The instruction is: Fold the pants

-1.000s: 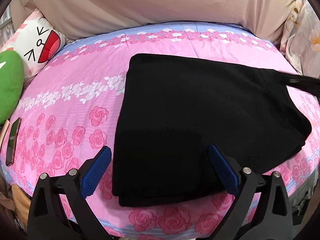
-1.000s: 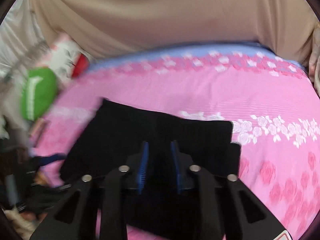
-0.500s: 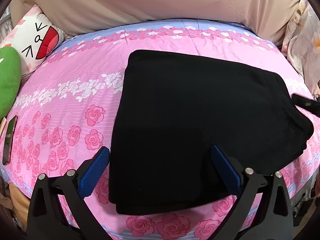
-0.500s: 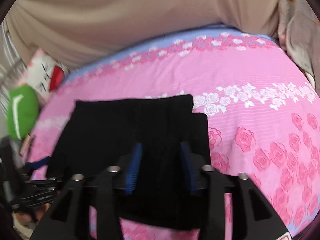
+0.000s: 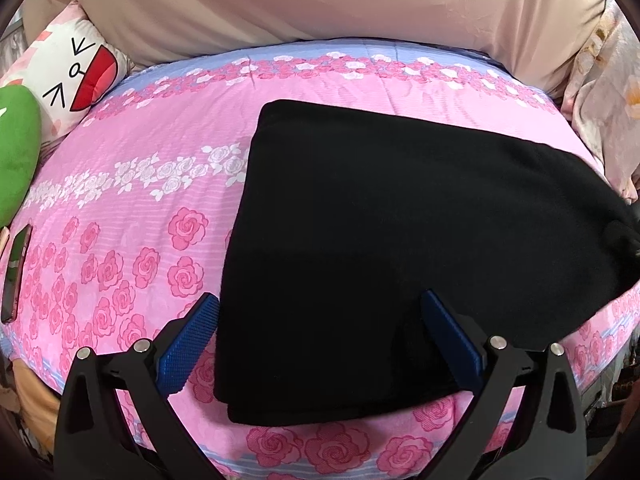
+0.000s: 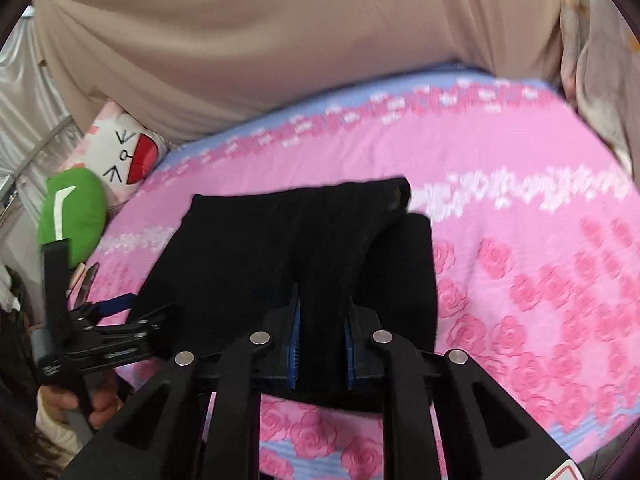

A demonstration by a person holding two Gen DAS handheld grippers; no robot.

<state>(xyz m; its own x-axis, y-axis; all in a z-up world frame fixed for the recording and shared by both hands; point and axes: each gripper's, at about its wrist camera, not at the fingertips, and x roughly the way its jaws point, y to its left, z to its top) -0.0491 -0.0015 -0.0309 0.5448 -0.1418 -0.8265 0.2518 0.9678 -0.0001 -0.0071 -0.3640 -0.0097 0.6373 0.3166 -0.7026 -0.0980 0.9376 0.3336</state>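
At upper left of my left view sit a cartoon-face pillow (image 5: pixel 76 76) and green cushion (image 5: pixel 16 160), with a phone (image 5: pixel 16 276) at the bed's (image 5: pixel 140 200) left edge. The black pants (image 5: pixel 400 248) lie folded mid-frame, long axis running left-right. My left tool (image 5: pixel 320 334) is spread wide; my right tool (image 6: pixel 322 344) pinches a fold.

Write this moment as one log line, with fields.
step: folding | item: black folded pants on pink rose-print bedsheet | left gripper: open, near pants edge | right gripper: shut on pants, lifting a layer
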